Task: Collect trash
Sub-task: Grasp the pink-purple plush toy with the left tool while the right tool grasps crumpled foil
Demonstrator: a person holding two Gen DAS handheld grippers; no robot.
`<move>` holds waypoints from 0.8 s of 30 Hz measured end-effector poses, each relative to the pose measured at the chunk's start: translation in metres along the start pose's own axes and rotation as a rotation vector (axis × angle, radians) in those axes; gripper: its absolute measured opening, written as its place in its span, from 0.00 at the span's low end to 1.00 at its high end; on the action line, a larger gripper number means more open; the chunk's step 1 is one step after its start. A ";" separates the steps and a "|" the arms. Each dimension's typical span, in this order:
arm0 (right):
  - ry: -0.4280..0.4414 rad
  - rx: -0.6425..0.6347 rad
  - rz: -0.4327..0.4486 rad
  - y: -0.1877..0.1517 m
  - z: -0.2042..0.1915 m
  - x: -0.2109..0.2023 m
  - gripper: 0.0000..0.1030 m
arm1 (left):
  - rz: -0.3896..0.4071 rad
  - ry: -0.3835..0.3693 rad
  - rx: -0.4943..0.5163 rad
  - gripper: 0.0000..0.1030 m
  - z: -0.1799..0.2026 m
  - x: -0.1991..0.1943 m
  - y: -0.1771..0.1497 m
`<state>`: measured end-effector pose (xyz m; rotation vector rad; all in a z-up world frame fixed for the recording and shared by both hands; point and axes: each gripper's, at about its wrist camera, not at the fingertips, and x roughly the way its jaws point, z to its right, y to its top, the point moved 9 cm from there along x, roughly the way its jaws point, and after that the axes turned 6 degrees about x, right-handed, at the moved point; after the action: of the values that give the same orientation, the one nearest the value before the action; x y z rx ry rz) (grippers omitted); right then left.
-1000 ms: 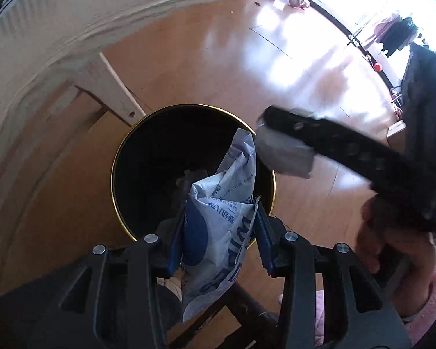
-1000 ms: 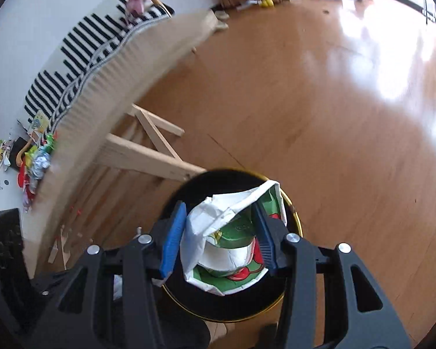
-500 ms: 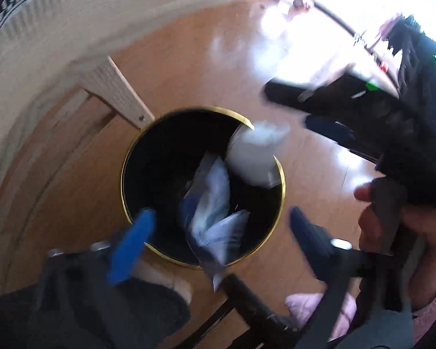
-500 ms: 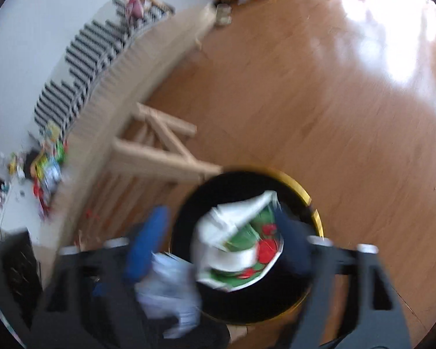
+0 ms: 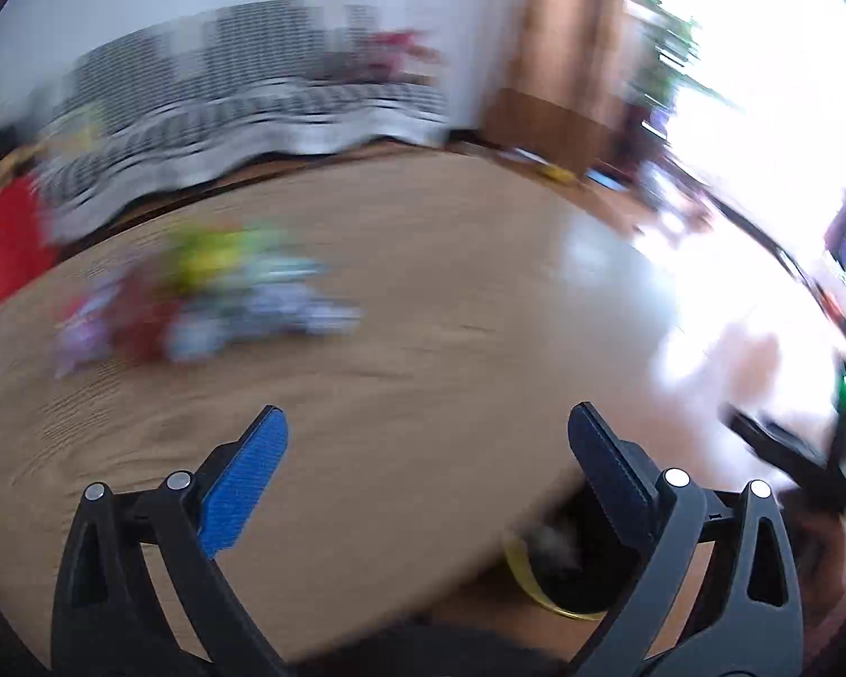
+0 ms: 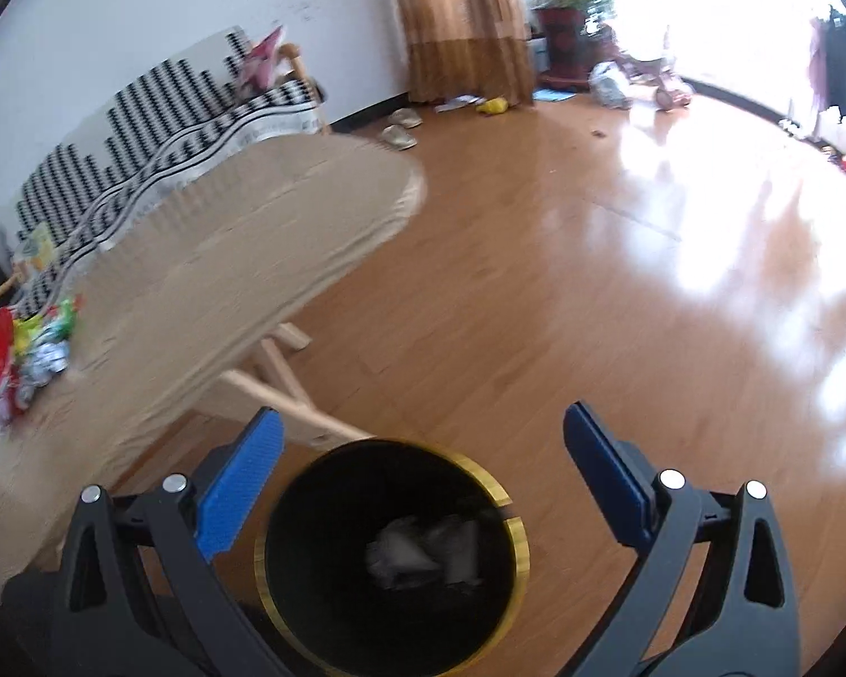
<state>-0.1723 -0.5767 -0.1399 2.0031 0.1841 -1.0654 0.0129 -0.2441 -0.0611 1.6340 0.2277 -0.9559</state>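
Two grippers, both spread wide with nothing between the blue pads. Largest in view: wooden floor (image 6: 564, 293), glossy under window glare. Next, pale wooden table (image 6: 242, 237), just left of the bin in the right wrist view, bearing a heap of coloured wrappers (image 6: 25, 350) near its far left edge; same heap smeared by blur in the left wrist view (image 5: 208, 293). Below the right gripper (image 6: 423, 477), black bin with gold rim (image 6: 516, 530), crumpled trash (image 6: 423, 550) lying at its bottom. Left gripper (image 5: 428, 462) above the tabletop, empty.
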 end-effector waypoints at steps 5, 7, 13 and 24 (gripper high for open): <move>0.106 -0.104 -0.023 0.000 -0.079 -0.001 0.93 | -0.080 0.242 -0.260 0.94 -0.145 0.006 -0.036; 0.159 -0.144 -0.007 0.011 -0.126 -0.004 0.93 | -0.122 0.261 -0.327 0.94 -0.177 0.016 -0.045; 0.310 -0.412 -0.062 0.002 -0.269 0.016 0.93 | -0.133 0.223 -0.377 0.94 -0.209 0.036 -0.047; 0.252 -0.711 -0.191 -0.026 -0.347 0.081 0.93 | -0.160 0.196 -0.468 0.94 -0.251 0.079 -0.036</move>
<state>0.0803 -0.3252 -0.1158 1.4722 0.7855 -0.7109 0.1577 -0.0365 -0.1424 1.2858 0.6739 -0.7862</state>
